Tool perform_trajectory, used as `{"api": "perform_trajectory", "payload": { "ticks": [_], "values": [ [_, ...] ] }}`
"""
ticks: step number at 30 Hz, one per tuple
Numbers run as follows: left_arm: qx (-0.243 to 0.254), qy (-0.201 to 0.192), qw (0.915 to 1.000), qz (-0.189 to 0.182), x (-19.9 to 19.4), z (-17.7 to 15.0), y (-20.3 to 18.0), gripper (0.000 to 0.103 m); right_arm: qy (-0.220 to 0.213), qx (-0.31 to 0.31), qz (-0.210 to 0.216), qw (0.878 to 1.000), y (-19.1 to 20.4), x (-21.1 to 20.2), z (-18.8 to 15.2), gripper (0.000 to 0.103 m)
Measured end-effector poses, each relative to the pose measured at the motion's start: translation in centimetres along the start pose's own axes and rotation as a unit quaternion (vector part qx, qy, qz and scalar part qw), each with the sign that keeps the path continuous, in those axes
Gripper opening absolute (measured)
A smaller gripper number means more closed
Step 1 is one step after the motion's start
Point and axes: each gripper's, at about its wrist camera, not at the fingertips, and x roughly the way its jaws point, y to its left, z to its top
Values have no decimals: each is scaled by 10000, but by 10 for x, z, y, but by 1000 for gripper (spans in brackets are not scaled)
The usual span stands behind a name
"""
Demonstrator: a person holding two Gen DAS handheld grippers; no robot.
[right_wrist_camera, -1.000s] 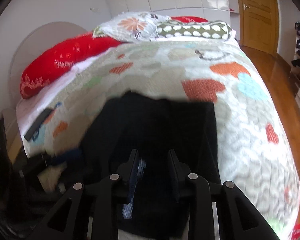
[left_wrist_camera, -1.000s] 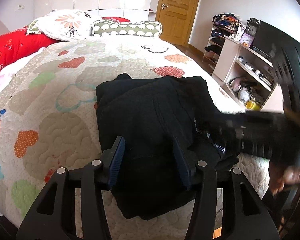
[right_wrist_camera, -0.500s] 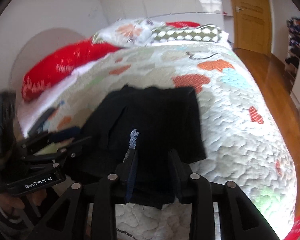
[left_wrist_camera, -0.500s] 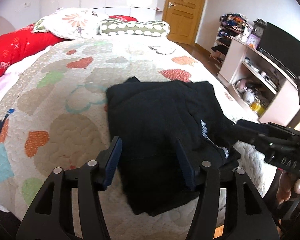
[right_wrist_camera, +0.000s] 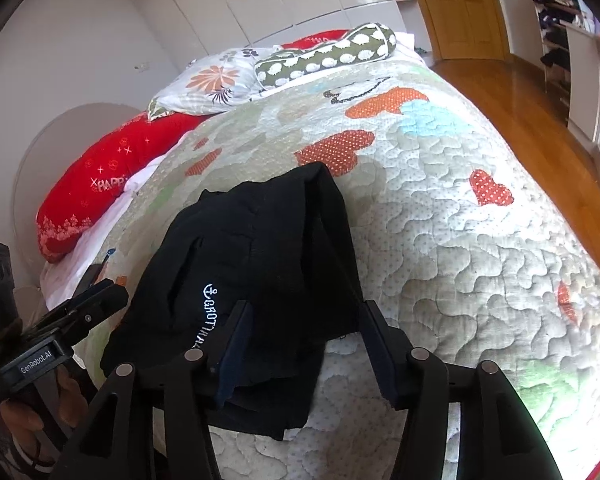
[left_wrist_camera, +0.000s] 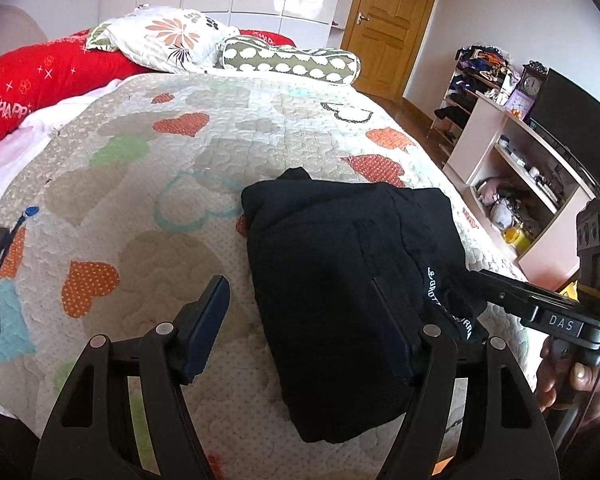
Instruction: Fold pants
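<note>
The black pants [left_wrist_camera: 340, 280] lie folded in a compact bundle on the quilted bed near its foot edge; they also show in the right wrist view [right_wrist_camera: 252, 264] with white lettering on the waistband. My left gripper [left_wrist_camera: 300, 320] is open and empty, held just above the bundle's near left edge. My right gripper [right_wrist_camera: 304, 344] is open and empty, its fingers apart over the bundle's near edge. The right gripper also shows at the right of the left wrist view [left_wrist_camera: 532, 304], beside the pants.
The heart-patterned quilt [left_wrist_camera: 140, 200] covers the bed. Pillows [left_wrist_camera: 168, 40] and a red bolster [left_wrist_camera: 40, 80] lie at the head. A shelf unit with a TV [left_wrist_camera: 540, 152] stands to the right. A wooden door [right_wrist_camera: 460, 8] and wood floor [right_wrist_camera: 540, 120] lie beyond.
Both grippers have pulled back from the pants. The right gripper's fingers have opened wider. The left gripper has shifted left. The bundle lies still.
</note>
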Motion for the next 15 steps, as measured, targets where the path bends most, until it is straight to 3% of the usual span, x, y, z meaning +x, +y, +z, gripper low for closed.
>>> {"api": "perform_trajectory", "payload": {
  "ticks": [2,15],
  "values": [
    [-57,35,10000,-65,2,0,2,71,42,41,74,10000,-3,3,1,66],
    [-514,451,9949,-740,25,-2,16,71,216,-95,547,9982,-5,25,1,79]
  ]
}}
